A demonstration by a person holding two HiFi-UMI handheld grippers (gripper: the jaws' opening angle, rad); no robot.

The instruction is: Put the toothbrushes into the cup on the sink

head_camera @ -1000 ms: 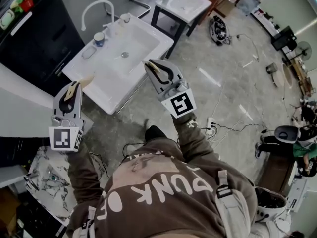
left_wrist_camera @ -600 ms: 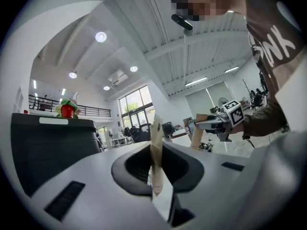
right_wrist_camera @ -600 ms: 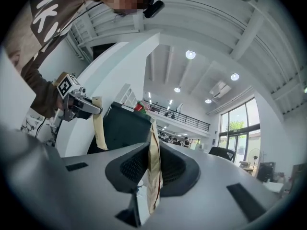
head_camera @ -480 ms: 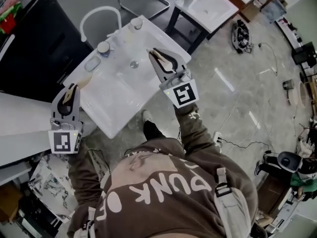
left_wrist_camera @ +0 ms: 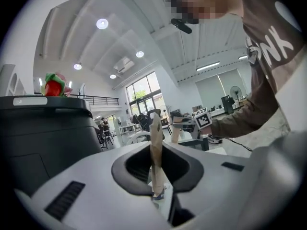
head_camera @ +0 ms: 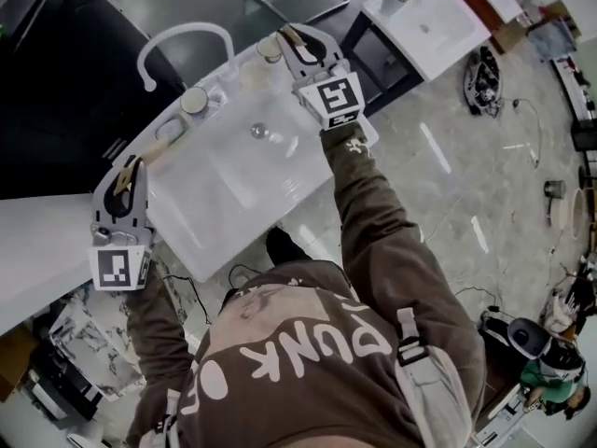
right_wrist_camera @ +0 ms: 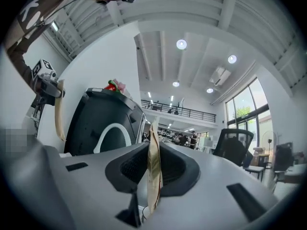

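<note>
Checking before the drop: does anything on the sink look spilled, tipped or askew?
Nothing stands out. Both cups on the sink look upright; the left hand-held gripper and right hand-held gripper each hold a toothbrush.

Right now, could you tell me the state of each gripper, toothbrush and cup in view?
left gripper: shut on the left toothbrush
right gripper: shut on the right toothbrush
left toothbrush: clamped, not yet in a cup
right toothbrush: clamped, not yet in a cup
left cup: upright on the sink rim, no toothbrush inside
right cup: upright on the rim, no toothbrush inside
</note>
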